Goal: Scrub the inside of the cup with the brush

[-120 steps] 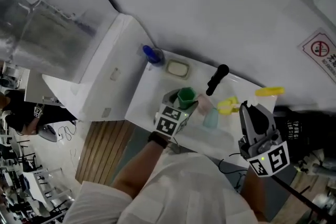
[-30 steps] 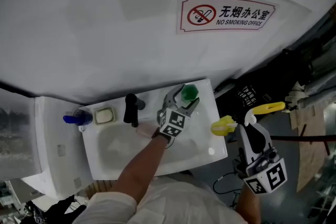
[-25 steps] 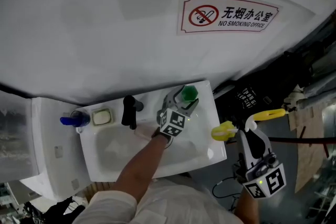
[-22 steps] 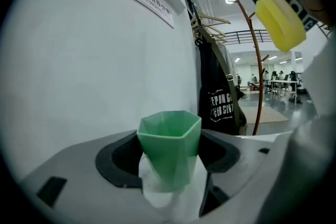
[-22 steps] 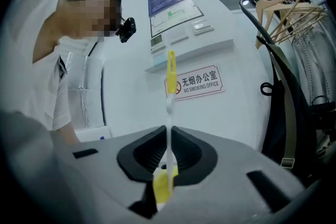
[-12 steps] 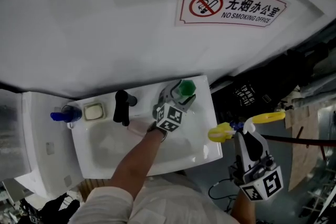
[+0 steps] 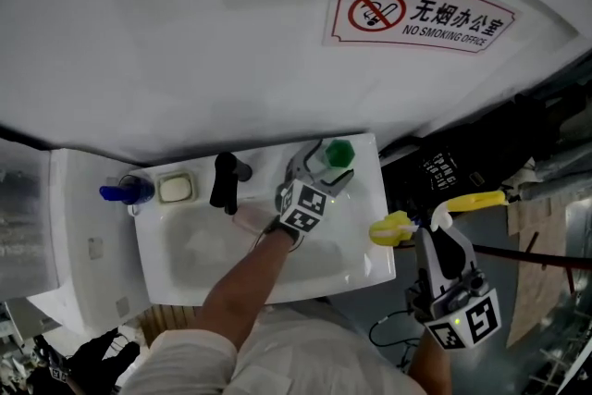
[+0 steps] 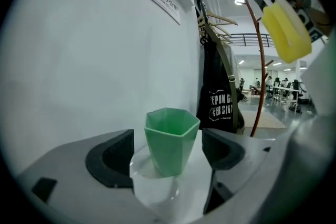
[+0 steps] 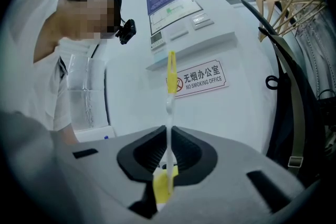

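The green cup (image 7: pixel 339 151) (image 8: pixel 170 139) stands upright on the back right corner of the white sink (image 7: pixel 370 262). My left gripper (image 7: pixel 324 164) (image 8: pixel 168 152) is around it with its jaws opening. A narrow gap shows between each pad and the cup. My right gripper (image 7: pixel 435 219) (image 9: pixel 167 165) hangs off the sink's right side, shut on the thin handle of the brush (image 7: pixel 392 228) (image 9: pixel 170 73). The brush's yellow sponge head (image 8: pixel 286 31) points toward the sink, and its yellow handle end points away. In the left gripper view the sponge head shows high on the right.
A black faucet (image 7: pixel 224 181), a soap dish (image 7: pixel 174 189) and a blue bottle (image 7: pixel 125 192) line the sink's back edge. A no-smoking sign (image 7: pixel 421 11) hangs on the white wall. A black garment (image 8: pixel 220 97) on a coat stand is right of the sink.
Several seconds ago the left gripper held the cup over the basin; the cup now rests on the sink's back right corner. The right gripper with the brush has barely moved.
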`<action>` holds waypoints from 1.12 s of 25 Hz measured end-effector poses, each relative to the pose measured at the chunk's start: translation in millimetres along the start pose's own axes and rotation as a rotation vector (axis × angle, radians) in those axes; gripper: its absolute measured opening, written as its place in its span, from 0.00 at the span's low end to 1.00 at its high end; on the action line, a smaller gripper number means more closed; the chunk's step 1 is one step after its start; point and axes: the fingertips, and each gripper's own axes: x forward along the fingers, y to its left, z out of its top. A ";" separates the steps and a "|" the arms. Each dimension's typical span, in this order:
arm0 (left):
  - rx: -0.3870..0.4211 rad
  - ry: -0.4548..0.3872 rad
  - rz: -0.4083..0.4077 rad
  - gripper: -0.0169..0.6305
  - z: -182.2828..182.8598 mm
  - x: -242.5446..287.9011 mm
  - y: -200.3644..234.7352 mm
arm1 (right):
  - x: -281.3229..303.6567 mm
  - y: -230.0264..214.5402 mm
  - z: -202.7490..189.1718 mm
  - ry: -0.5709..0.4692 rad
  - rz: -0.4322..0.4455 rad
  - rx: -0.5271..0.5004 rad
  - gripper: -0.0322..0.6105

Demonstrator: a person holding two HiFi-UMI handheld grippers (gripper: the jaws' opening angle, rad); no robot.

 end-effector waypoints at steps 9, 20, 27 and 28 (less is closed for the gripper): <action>-0.127 0.061 0.070 0.60 -12.2 -46.0 -2.3 | -0.2 2.1 14.3 -0.044 0.026 0.011 0.10; -0.049 0.190 -0.131 0.60 -54.5 -130.0 -61.4 | 4.1 24.1 12.1 -0.051 0.104 0.028 0.10; 0.044 0.334 -0.119 0.43 -94.0 -179.8 -39.1 | 13.6 38.7 6.0 -0.043 0.150 0.046 0.10; 0.082 0.368 -0.127 0.42 -103.9 -184.1 -35.6 | 14.8 40.7 4.5 -0.038 0.156 0.047 0.10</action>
